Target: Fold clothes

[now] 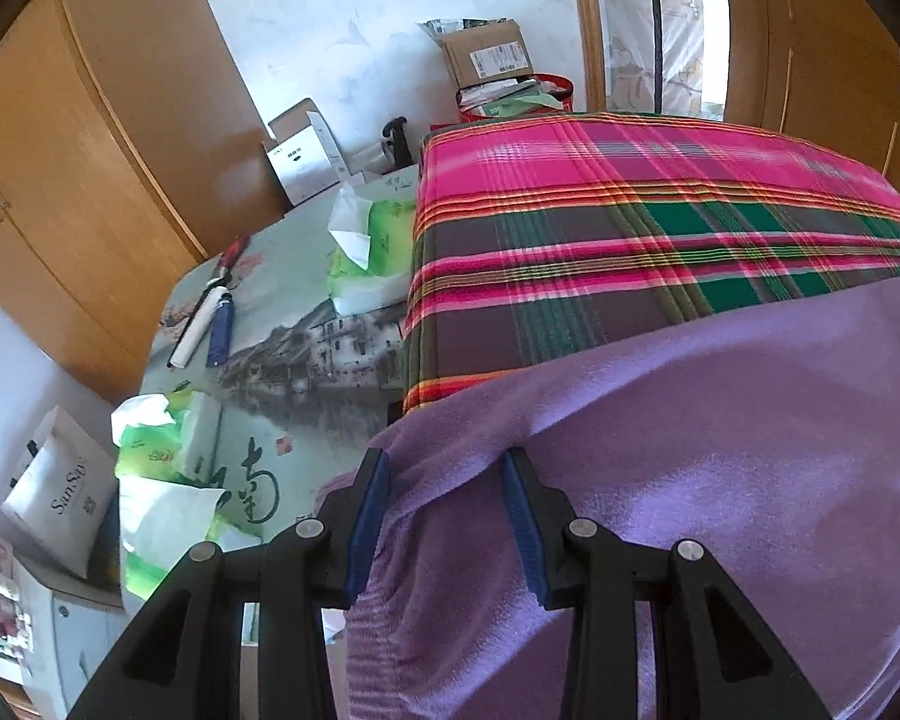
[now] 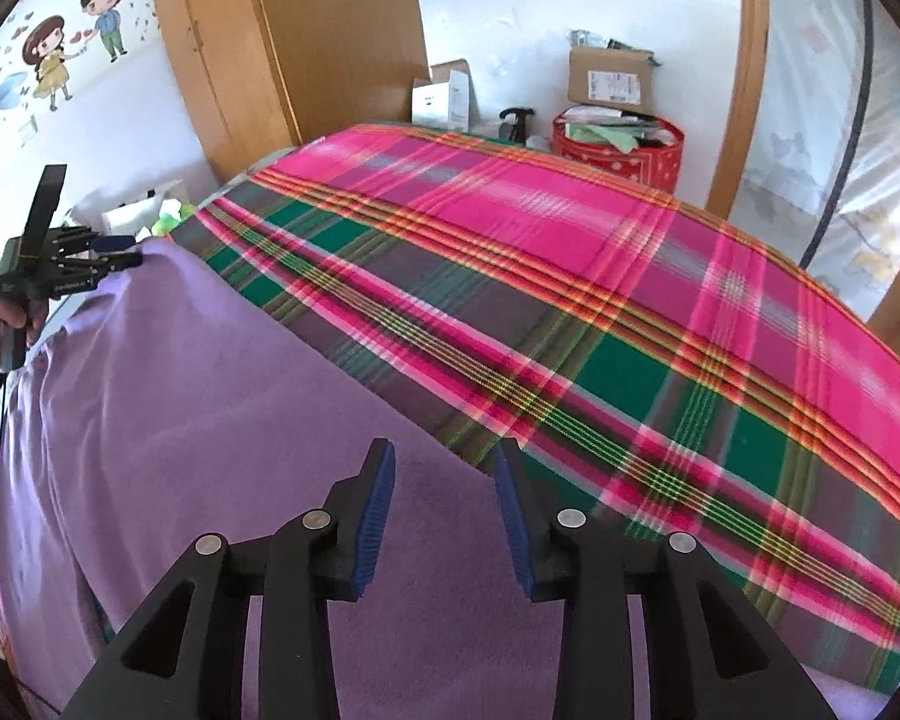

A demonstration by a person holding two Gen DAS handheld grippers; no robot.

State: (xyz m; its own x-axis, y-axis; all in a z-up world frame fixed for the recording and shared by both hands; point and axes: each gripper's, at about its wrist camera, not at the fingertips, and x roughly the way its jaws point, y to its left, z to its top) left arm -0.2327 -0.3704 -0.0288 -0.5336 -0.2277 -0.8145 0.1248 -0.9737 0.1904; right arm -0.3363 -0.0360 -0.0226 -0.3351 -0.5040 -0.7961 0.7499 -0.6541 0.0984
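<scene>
Under both grippers lies the purple cloth (image 2: 222,420), spread on the plaid bed (image 2: 630,300), its far edge running from ten o'clock to four. The right gripper (image 2: 444,468) hangs half open, empty. The left gripper (image 1: 447,474) stands open around a fold at the cloth's left corner. Tissue packs (image 1: 378,228) sit well apart.

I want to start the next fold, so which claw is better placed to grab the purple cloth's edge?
Probably the left claw: the purple cloth's edge ridge lies between its open fingers. The right claw hovers open above flat cloth.
</scene>
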